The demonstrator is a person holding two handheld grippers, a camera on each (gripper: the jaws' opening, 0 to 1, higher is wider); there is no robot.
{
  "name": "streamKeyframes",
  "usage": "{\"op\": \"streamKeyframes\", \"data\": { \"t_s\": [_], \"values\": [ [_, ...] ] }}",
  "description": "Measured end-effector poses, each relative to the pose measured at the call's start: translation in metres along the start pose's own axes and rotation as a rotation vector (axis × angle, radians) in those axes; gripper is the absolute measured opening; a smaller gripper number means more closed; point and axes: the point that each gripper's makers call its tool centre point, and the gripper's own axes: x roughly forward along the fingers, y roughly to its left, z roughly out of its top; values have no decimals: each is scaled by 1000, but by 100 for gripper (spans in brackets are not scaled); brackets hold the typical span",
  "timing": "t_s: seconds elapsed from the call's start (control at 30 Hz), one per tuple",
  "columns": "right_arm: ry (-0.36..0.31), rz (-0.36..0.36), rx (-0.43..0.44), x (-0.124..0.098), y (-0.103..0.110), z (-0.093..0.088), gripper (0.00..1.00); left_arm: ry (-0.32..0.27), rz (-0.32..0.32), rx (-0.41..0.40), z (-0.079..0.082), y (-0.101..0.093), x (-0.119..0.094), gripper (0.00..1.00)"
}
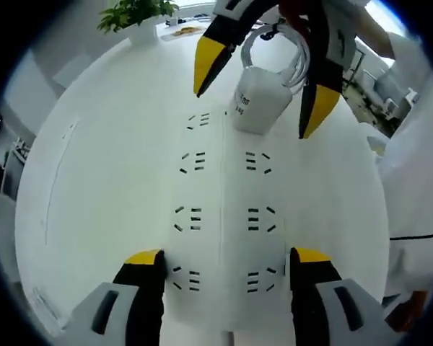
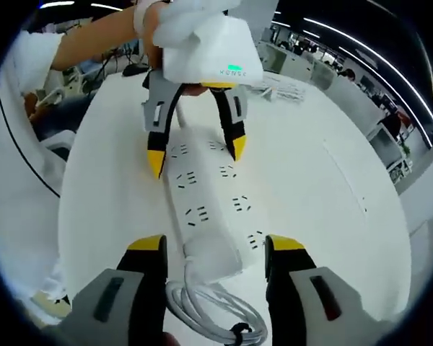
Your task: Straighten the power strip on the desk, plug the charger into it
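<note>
lying flat on desk point(image 1: 94, 158), power strip point(image 1: 224, 216) between parted left gripper point(image 1: 227, 263); charger point(image 2: 202, 267) between released right gripper point(image 2: 215, 249) at 6 o'clock.

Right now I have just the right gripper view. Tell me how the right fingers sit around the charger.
Observer: In the left gripper view the right gripper is open. Its fingers flank the charger, seemingly without touching it.
Operator: Describe the charger's face on your side.
Observer: It carries dark printed text, too small to read.
Operator: Name what stands past the power strip.
Observer: Beyond the power strip, a potted plant stands at the far edge of the desk.
</note>
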Motion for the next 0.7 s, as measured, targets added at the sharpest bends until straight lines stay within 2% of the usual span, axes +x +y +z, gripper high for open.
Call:
{"op": "streamKeyframes", "data": {
  "t_s": [0.13, 0.27, 0.33, 0.47, 0.6, 0.7],
  "values": [
    [-32, -12, 30, 0, -1, 0, 59, -55, 22, -8, -1, 3, -8, 78],
    [-37, -27, 45, 1, -8, -7, 61, -101, 47, -15, -2, -13, -19, 83],
    [-62, -38, 92, 3, -15, -8, 64, -133, 58, -29, -1, -21, -21, 85],
    [-113, -67, 150, -1, -9, -7, 67, -196, 58, -68, 2, -28, -25, 90],
    [-157, -89, 184, -8, -4, -5, 70, -236, 94, -105, 3, -31, -31, 93],
    [-182, -102, 208, -12, -4, -7, 72, -314, 106, -149, 12, -38, -43, 96]
  ]
}}
